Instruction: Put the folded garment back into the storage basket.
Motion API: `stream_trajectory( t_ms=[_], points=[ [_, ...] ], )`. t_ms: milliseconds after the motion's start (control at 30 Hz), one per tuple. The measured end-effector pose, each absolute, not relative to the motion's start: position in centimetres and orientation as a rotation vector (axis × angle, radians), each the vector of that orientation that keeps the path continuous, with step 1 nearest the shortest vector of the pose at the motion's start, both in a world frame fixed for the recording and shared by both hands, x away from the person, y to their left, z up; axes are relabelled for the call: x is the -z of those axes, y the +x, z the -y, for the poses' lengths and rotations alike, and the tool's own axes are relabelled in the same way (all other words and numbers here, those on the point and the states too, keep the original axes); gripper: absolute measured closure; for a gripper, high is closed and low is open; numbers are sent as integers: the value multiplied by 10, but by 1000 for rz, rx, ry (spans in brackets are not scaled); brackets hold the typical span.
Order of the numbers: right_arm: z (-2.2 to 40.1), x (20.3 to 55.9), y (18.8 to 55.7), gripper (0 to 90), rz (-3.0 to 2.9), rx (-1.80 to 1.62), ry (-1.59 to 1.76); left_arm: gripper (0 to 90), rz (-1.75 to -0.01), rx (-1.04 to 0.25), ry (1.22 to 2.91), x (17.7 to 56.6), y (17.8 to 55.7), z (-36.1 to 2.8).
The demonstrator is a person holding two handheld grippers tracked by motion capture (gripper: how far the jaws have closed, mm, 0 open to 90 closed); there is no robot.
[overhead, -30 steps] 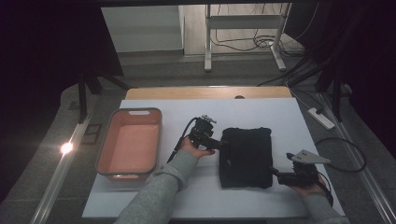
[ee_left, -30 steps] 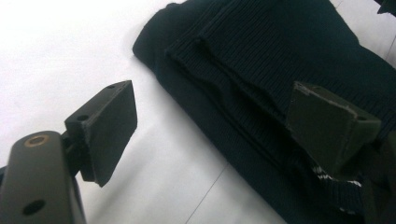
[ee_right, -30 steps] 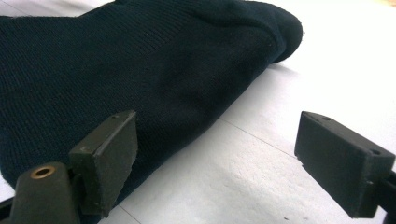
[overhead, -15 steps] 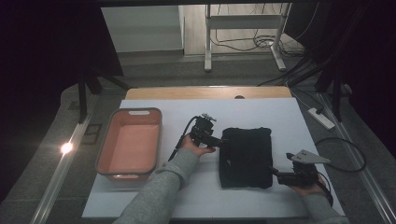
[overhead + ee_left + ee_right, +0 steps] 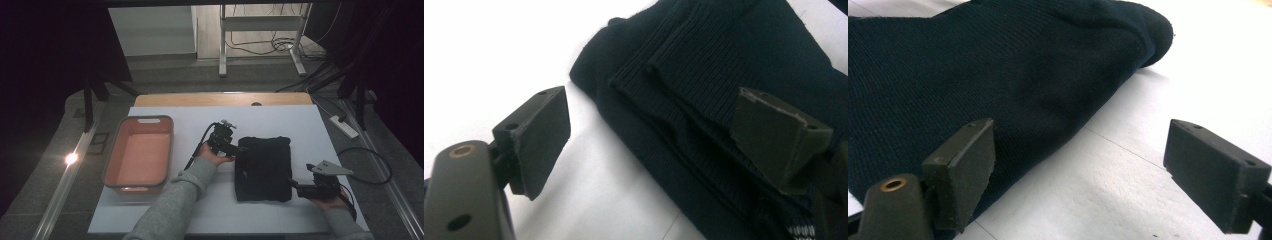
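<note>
High view, bottom right: right gripper (image 5: 296, 185) sits at the folded black sweater's (image 5: 263, 167) lower right corner, jaws wide apart, gripping nothing; left gripper (image 5: 239, 148) at its upper left edge, also gaping and empty; pink tub (image 5: 111, 165) further left on the white table (image 5: 310, 130).

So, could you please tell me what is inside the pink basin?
The pink basin looks empty, its bare floor showing. Its near inner wall is hidden by the rim.
</note>
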State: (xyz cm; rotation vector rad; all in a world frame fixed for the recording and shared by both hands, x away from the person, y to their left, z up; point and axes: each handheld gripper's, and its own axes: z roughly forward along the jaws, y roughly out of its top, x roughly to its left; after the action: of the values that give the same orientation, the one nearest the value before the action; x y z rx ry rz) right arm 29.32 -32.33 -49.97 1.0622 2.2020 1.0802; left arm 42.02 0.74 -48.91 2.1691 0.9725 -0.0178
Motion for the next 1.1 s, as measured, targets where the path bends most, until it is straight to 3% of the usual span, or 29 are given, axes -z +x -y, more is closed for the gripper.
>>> stream_trajectory(
  t_ms=[1100],
  points=[
    [324,500,294,142,-2203,-1082,1061,128,-1029,6,2193,497,436,13]
  ],
)
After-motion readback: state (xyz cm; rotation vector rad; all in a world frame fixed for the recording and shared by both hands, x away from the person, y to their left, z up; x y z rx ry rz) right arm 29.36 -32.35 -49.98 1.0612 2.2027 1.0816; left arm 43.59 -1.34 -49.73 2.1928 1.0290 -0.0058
